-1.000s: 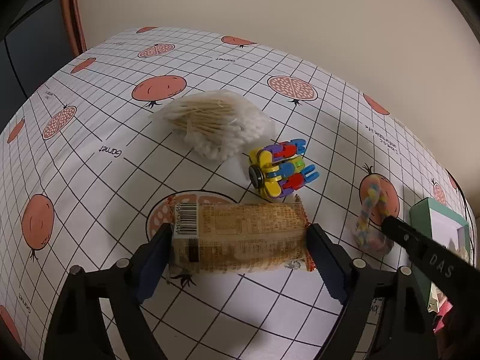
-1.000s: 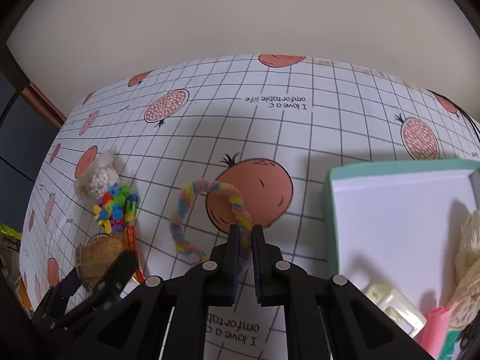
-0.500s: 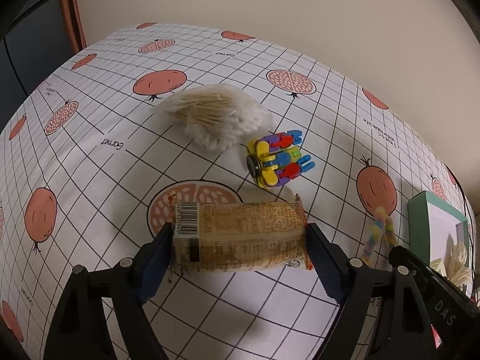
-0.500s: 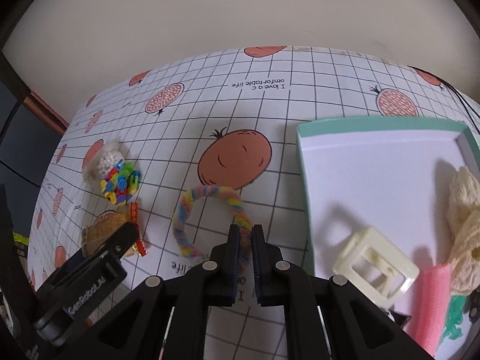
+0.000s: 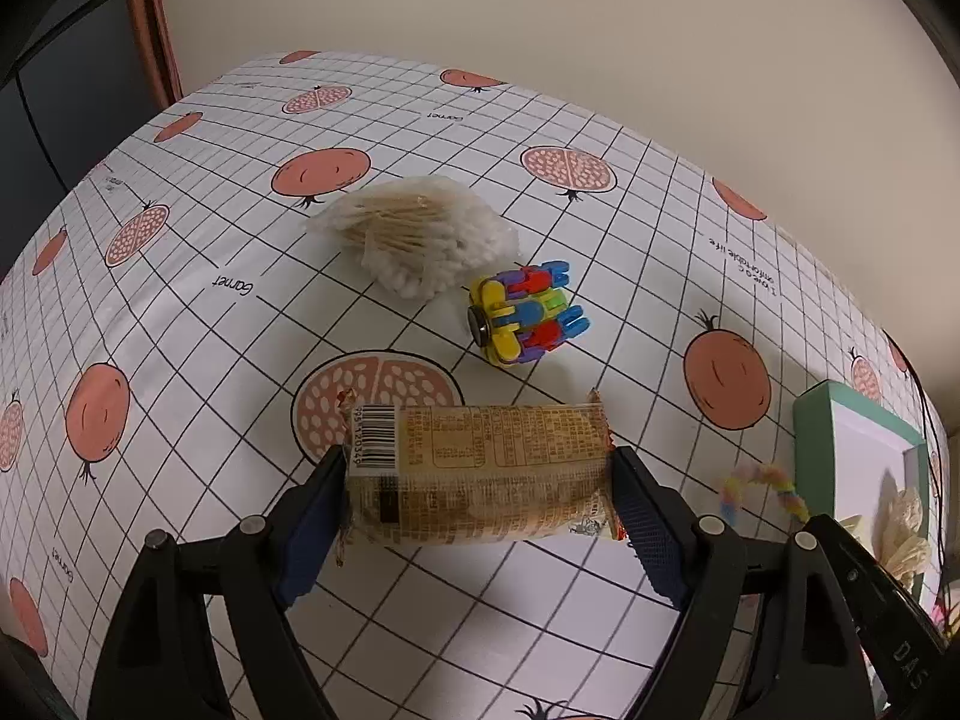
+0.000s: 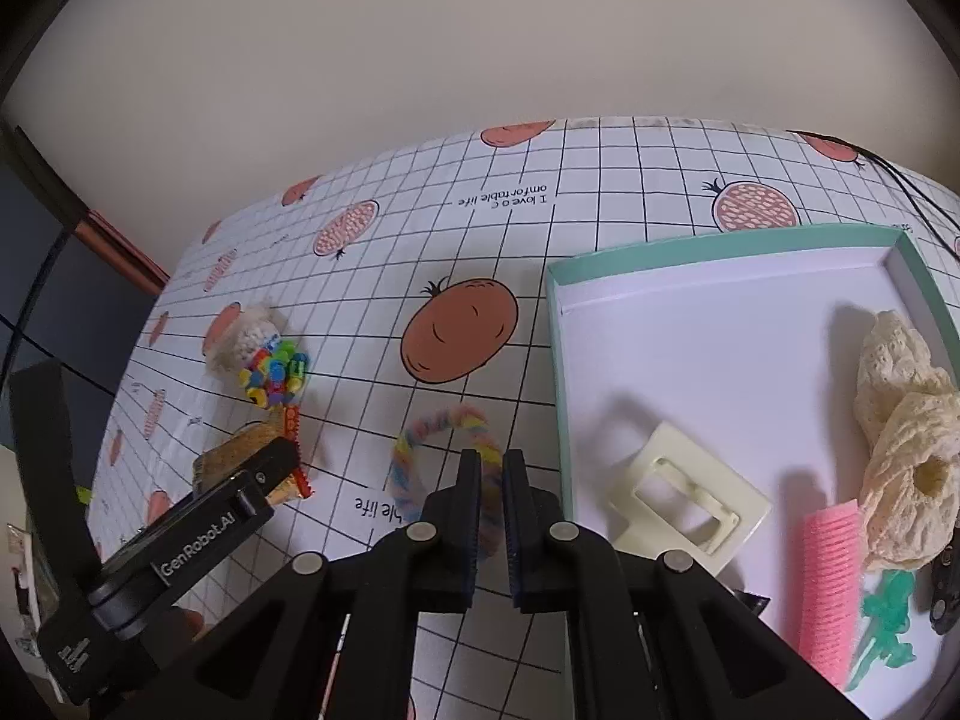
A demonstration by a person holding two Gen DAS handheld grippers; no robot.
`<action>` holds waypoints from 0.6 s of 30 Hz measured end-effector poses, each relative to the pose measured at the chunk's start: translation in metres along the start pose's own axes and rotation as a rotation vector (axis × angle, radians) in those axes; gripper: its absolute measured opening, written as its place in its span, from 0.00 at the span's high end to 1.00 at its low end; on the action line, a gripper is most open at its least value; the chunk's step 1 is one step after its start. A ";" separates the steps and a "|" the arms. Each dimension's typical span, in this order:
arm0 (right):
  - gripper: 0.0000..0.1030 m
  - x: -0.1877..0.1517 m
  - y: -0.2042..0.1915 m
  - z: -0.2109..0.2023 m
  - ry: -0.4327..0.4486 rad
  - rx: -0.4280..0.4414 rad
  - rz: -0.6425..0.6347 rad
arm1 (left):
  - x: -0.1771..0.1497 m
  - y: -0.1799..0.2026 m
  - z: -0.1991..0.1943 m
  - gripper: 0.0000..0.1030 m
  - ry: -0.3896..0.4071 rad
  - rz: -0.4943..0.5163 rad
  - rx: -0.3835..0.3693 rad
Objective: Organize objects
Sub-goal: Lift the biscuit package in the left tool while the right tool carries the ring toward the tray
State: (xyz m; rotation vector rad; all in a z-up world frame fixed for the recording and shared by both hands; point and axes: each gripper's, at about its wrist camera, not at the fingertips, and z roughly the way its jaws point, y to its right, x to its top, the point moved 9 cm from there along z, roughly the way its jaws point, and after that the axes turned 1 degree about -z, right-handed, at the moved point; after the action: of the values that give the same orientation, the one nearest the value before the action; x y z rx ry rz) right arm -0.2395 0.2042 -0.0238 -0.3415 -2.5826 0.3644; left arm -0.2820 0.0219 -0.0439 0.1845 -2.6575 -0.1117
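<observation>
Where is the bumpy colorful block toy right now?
In the left wrist view, the colorful block toy sits on the tablecloth near the middle, just right of the cotton swab bag and beyond the snack packet held by the left gripper.

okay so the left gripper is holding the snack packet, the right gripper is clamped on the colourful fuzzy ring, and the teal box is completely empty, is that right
Not quite: the teal box is not empty. The right wrist view shows a cream plastic frame, a pink comb and a crumpled cream mesh in it. The rest holds: the left gripper grips the snack packet, and the right gripper is shut on the colourful fuzzy ring.
</observation>
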 end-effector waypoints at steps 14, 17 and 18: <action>0.97 0.002 0.012 -0.018 0.006 0.029 -0.008 | 0.000 0.010 -0.018 0.17 0.015 -0.008 -0.003; 0.97 -0.001 0.007 -0.014 -0.006 0.040 -0.027 | -0.001 0.010 -0.018 0.17 0.008 -0.022 -0.011; 0.94 -0.001 0.004 -0.012 -0.009 0.046 -0.033 | -0.001 0.011 -0.018 0.17 0.006 -0.024 -0.011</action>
State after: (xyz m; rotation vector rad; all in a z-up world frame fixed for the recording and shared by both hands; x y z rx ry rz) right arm -0.2313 0.2099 -0.0154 -0.2811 -2.5813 0.4136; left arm -0.2738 0.0316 -0.0270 0.2126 -2.6488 -0.1332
